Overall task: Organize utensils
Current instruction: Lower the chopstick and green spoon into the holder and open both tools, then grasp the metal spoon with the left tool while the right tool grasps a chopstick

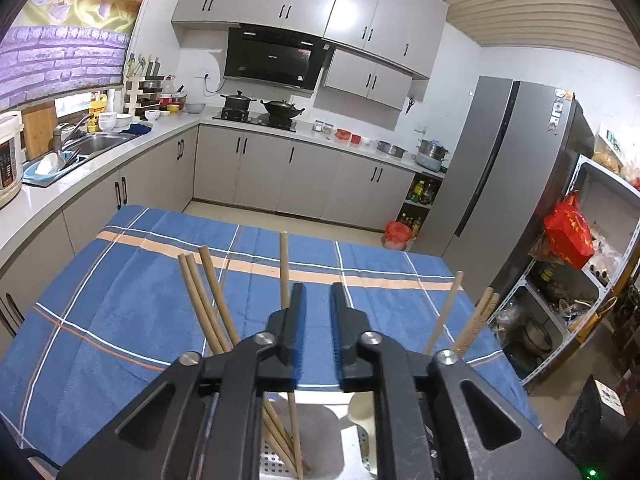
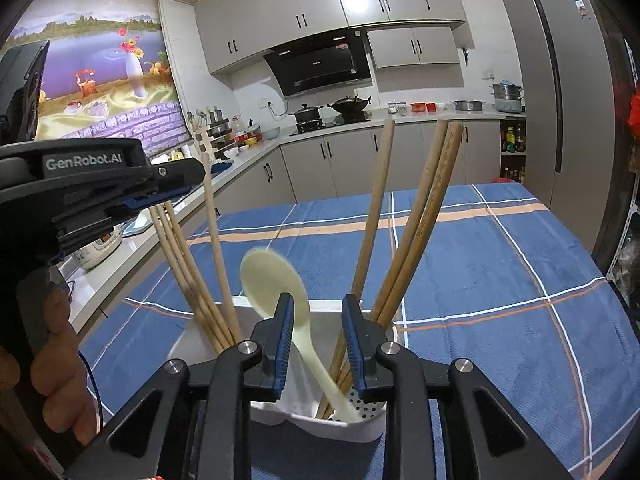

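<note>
Your right gripper (image 2: 316, 312) stands narrowly parted, gripping nothing; the cream spoon (image 2: 276, 280) leans in the white utensil holder (image 2: 280, 416) just ahead. Your left gripper (image 1: 317, 300) is likewise narrow and empty, with wooden chopsticks (image 1: 204, 300) on either side.

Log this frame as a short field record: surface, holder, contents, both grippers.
surface: blue plaid tablecloth
holder: white utensil holder with perforated bottom, standing on the cloth
contents: wooden chopsticks leaning left and right; cream spoon in the right section, bowl end up and blurred
left gripper: above the holder, fingers slightly apart, nothing between them
right gripper: fingers apart either side of the spoon's handle, not pressing it
person: hand holding the left gripper's handle
</note>
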A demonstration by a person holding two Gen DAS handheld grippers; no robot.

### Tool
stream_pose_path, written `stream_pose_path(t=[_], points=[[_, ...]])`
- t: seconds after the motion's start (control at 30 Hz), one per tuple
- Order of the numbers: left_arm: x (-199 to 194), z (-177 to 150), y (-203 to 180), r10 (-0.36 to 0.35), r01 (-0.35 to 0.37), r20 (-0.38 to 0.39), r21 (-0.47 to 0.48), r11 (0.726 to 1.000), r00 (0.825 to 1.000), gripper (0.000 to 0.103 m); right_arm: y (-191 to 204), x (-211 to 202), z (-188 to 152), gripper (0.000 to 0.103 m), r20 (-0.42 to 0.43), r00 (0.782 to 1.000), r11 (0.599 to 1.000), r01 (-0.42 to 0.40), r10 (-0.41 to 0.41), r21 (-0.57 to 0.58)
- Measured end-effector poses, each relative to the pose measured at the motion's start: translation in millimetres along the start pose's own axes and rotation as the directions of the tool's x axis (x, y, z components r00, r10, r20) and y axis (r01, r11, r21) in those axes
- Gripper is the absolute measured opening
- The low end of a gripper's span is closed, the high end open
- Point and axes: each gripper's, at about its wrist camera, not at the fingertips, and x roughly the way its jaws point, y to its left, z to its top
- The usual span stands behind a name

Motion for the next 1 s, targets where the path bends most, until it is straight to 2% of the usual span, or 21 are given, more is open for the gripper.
stream_pose_path(t=[0.07,0.1,0.2,0.27,0.33,0.47,0.57,0.7,0.87,1.0], points=[[-14.8,2.9,-1.4,0.001,-0.001,0.020,-0.007,1.000,1.000,0.025,1.8,-6.8,1.4,0.030,0.009,1.000,1.000,-0.002,0.002,-0.004],[-20.0,4.3,-1.9,0.000,0.000,0.026,-0.009,1.000,1.000,0.026,3.3,-11.6,2.1,0.032,0.015,1.000,1.000,-0.001,0.001,-0.008],[-47.0,8.6,-3.2,0.002,-0.001,0.054,-0.014,1.000,0.999,0.034,4.9,-29.9,2.1,0.042,0.030,0.999,1.000,0.010,-0.010,-0.012],[-68.9,10.1,-2.9,0.011,-0.010,0.075,-0.013,1.000,0.997,0.045,2.7,-46.8,0.2,0.047,0.039,0.999,1.000,0.027,-0.027,-0.009],[-88.3,8.9,-2.2,0.023,-0.022,0.087,-0.015,1.000,0.996,0.052,-1.6,-62.5,-1.8,0.052,0.046,0.998,0.999,0.048,-0.048,0.001],[-120.3,-3.3,4.9,0.048,-0.046,0.082,-0.029,0.999,0.996,0.070,-18.7,-96.1,-14.4,0.057,0.030,0.993,0.993,0.113,-0.114,0.029],[-138.3,-20.4,13.2,0.066,-0.065,0.051,-0.033,0.997,0.996,0.073,-36.8,-117.1,-31.1,0.057,-0.016,0.988,0.986,0.153,-0.153,0.062],[-149.7,-53.0,21.0,0.097,-0.097,-0.048,0.000,0.995,0.994,0.073,-57.3,-140.0,-62.6,0.057,-0.116,0.973,0.976,0.207,-0.199,0.065],[-154.1,-108.9,17.0,0.098,-0.082,-0.189,0.094,0.992,0.977,0.073,-69.1,-152.6,-100.3,0.057,-0.232,0.955,0.978,0.202,-0.185,0.050],[-145.2,-141.1,0.8,0.066,-0.016,-0.266,0.185,0.983,0.962,0.073,-76.5,-153.4,-126.4,0.057,-0.322,0.938,0.983,0.165,-0.131,0.080]])
